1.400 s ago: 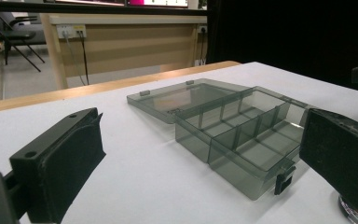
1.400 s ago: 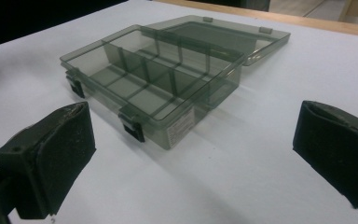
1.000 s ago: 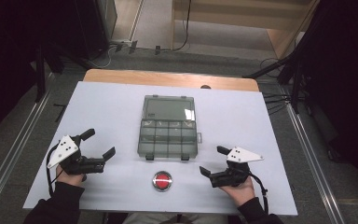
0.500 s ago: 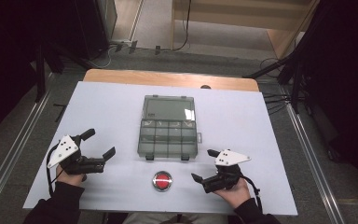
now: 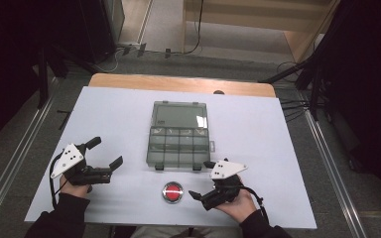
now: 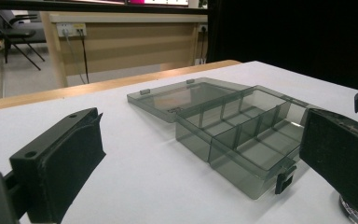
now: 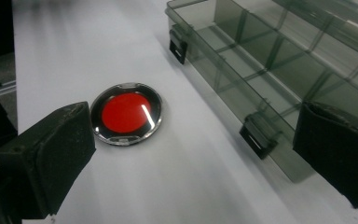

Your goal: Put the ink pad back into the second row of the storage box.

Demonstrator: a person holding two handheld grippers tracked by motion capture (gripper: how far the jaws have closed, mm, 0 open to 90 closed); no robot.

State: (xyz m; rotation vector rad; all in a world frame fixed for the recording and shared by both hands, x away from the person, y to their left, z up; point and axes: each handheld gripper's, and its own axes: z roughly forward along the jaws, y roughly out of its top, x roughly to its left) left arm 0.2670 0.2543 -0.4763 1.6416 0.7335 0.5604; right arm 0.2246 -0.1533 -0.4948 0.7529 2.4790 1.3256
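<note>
- High view showed the right gripper (image 5: 203, 178) with jaws spread wide and empty, angled toward the round red disc (image 5: 172, 192) lying flat on the white table (image 5: 119, 114), just in front of the open compartment box (image 5: 178, 144).
- Left gripper (image 5: 105, 151) rested well apart on the table, its jaws likewise open and holding nothing.
- Right gripper view put the disc (image 7: 126, 113) just beside one jaw; a good grasp probably meant sliding left to straddle it, then pinching low at the chrome rim.
- The box's black latches (image 7: 259, 138) sat near, so the jaws likely needed clearance.
- No legible writing or brand appeared.
</note>
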